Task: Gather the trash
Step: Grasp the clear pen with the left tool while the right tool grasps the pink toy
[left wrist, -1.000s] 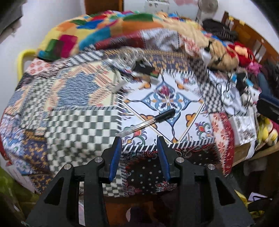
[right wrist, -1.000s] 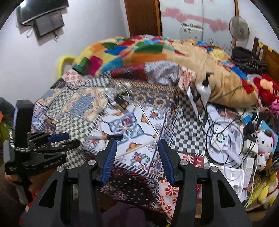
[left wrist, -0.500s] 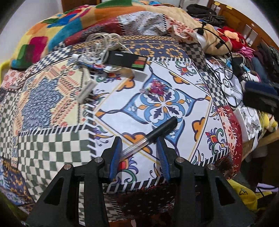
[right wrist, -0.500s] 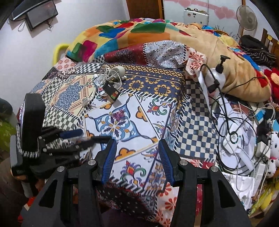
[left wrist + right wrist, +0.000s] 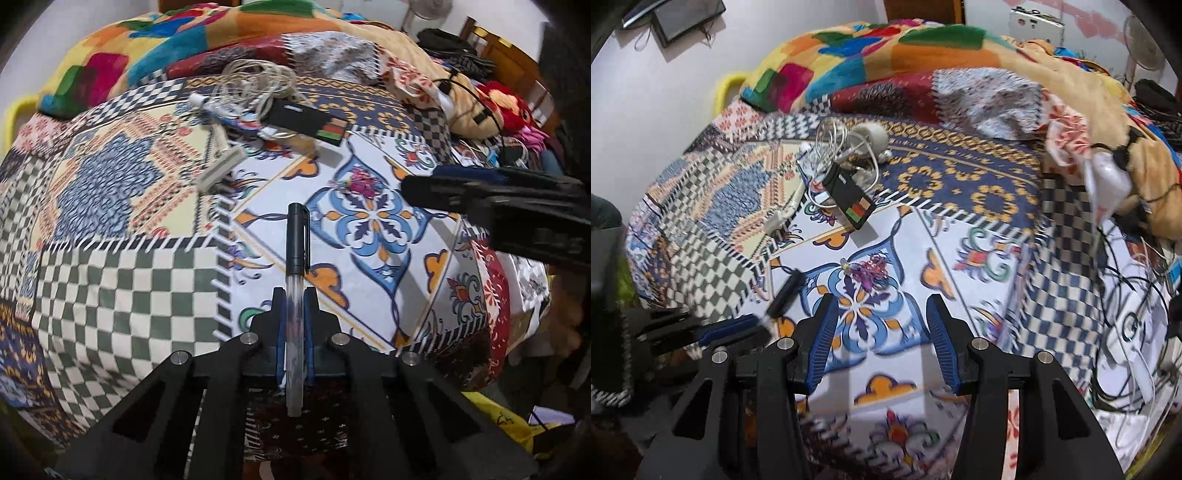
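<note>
Pen (image 5: 295, 258), one only, clamped between the blue pads of the left gripper (image 5: 294, 295): clear barrel pinched tight, black cap pointing forward over the patchwork bedspread (image 5: 122, 295), rear end sticking out behind the pads. Seen also from the right wrist, blurred, at the tip of that gripper (image 5: 764, 325) low on the left. Right gripper (image 5: 879, 306) spread wide, nothing between its two pads, hovering above the blue flower tile of the spread; showing as a dark bar at the right edge of the left view (image 5: 480, 195).

Counted on the bed: one tangle of white cable (image 5: 842, 147), one flat black box (image 5: 851, 201) with a red and green label just beside it, one pale stick-shaped piece (image 5: 221, 170) lying apart on the yellow patch, one small pink scrap (image 5: 870, 271) ahead of the right gripper, one colourful blanket (image 5: 886, 48) heaped at the back.

Half a second ago: left pads apart with the pen lying slantwise between them on the cloth. Now closed on it, pen turned in line with the fingers. Right gripper moved closer to the spread, just as wide.
</note>
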Available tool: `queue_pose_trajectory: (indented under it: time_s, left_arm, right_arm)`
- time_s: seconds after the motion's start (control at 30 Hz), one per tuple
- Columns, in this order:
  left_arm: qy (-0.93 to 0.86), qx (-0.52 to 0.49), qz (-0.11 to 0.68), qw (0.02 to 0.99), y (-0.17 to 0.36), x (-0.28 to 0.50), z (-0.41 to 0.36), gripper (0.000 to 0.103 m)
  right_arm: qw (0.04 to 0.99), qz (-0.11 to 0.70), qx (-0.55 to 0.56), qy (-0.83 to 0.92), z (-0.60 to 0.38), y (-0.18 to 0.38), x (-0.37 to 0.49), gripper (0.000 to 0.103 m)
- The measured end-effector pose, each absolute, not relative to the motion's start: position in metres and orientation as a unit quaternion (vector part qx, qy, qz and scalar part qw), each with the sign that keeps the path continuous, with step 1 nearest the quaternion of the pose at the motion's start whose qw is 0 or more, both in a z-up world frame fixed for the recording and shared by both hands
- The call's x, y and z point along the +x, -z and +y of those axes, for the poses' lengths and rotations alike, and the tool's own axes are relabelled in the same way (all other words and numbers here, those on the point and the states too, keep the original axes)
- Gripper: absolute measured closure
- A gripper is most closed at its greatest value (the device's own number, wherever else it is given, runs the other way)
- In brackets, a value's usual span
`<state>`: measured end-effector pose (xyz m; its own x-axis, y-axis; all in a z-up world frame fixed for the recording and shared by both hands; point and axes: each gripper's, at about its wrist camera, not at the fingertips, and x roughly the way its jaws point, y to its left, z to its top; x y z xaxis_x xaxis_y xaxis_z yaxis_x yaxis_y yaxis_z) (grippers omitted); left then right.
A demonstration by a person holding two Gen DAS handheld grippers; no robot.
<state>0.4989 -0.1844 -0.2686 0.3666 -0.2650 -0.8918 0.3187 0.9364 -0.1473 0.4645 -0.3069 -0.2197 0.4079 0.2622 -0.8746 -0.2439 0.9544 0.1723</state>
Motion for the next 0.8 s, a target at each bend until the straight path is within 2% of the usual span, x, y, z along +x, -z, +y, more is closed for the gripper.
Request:
queue_pose_trajectory:
  time_s: [0.13,0.3,0.4,0.57,0.8]
  left_arm:
    - [0.146,0.027,0.531,0.834,0.269,0.501,-0.184,0.095]
    - [0.141,0.041,0.523,0.839,0.270,0.502,-0.188,0.095]
    - [0.147,0.038,0.526,0.837,0.271,0.505,-0.186,0.095]
    - [0.146,0.064,0.527,0.835,0.271,0.505,-0.193,0.096]
    - [0.134,0.034,0.544,0.827,0.270,0.509,-0.189,0.096]
  right_arm:
    - [0.835,0.525,0.004,-0.165,-0.296,0.238,0.478,0.058]
    - [0.846,0.509,-0.022,-0.156,-0.285,0.243,0.481,0.065]
    - [0.853,0.498,-0.052,-0.149,-0.278,0.244,0.481,0.077]
    - [0.850,0.497,-0.060,-0.163,-0.277,0.244,0.481,0.078]
    - [0.843,0.510,-0.041,-0.165,-0.278,0.237,0.475,0.079]
